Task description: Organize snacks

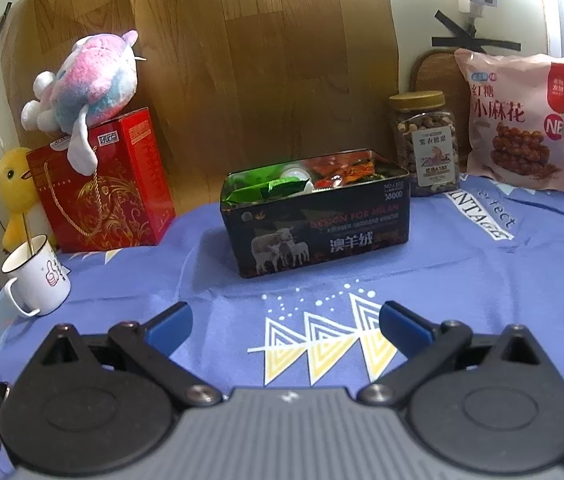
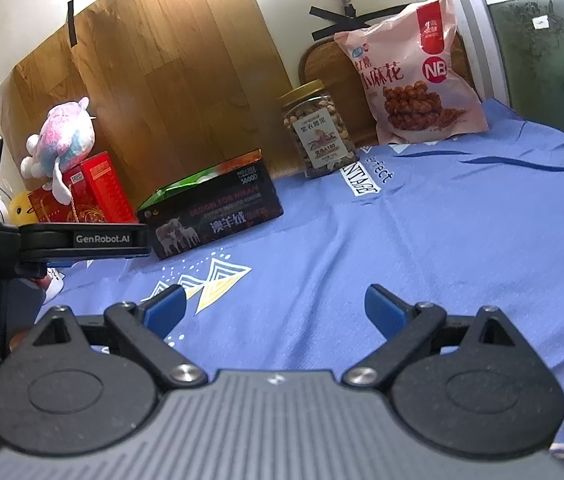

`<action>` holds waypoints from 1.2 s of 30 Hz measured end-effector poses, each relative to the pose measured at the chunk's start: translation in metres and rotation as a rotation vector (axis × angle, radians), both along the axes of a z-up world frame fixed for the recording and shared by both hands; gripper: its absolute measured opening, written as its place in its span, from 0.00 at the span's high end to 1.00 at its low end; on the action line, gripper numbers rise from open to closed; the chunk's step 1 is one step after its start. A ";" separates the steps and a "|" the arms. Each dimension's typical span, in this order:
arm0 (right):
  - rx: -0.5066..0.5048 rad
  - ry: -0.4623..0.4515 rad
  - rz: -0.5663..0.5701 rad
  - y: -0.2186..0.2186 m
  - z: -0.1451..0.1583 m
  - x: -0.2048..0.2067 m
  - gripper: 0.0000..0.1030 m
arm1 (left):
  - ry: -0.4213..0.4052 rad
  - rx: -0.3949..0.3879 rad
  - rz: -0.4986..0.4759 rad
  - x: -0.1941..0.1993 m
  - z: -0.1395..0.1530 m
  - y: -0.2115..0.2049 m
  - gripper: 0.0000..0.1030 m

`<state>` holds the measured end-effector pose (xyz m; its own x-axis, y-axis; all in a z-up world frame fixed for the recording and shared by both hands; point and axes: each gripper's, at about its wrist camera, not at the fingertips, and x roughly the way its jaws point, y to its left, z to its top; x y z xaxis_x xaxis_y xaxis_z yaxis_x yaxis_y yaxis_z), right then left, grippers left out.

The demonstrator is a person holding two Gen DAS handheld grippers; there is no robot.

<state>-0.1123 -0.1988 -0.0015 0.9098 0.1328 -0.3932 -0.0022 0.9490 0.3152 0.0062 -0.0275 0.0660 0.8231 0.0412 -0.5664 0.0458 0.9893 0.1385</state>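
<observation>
A black tin box (image 1: 322, 228) with sheep printed on its side stands open on the blue cloth, filled with green and orange snack packets (image 1: 322, 176). It also shows in the right wrist view (image 2: 218, 212). A clear nut jar (image 1: 426, 148) with a gold lid and a pink snack bag (image 1: 522, 120) stand behind it to the right; the jar (image 2: 318, 132) and bag (image 2: 410, 76) show in the right view too. My left gripper (image 1: 286, 326) is open and empty, in front of the box. My right gripper (image 2: 274, 306) is open and empty over bare cloth.
A red gift box (image 1: 106, 184) with a plush toy (image 1: 86, 80) on top stands at the left, with a yellow duck (image 1: 14, 184) and a white mug (image 1: 38, 280) nearby. A wooden board (image 1: 242, 60) leans on the back wall. The left gripper's body (image 2: 42, 240) shows left in the right view.
</observation>
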 end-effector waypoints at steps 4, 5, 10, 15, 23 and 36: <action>-0.011 0.001 -0.008 -0.002 0.002 0.001 0.05 | -0.029 0.017 0.005 0.000 0.003 -0.001 0.00; -0.017 -0.001 -0.012 -0.002 0.002 0.001 0.05 | -0.035 0.018 0.006 0.000 0.004 -0.002 0.00; -0.007 0.002 -0.010 -0.003 0.002 0.006 0.05 | -0.022 0.028 0.016 0.005 0.004 0.001 0.00; -0.001 0.003 0.020 0.005 0.000 0.010 0.05 | -0.027 0.011 0.031 0.005 0.008 0.011 0.00; -0.002 0.018 0.001 0.003 -0.002 0.008 0.05 | 0.016 -0.022 0.001 0.007 0.002 0.010 0.00; 0.010 0.028 0.011 0.003 -0.006 0.009 0.05 | 0.082 -0.029 -0.013 0.008 -0.011 0.012 0.00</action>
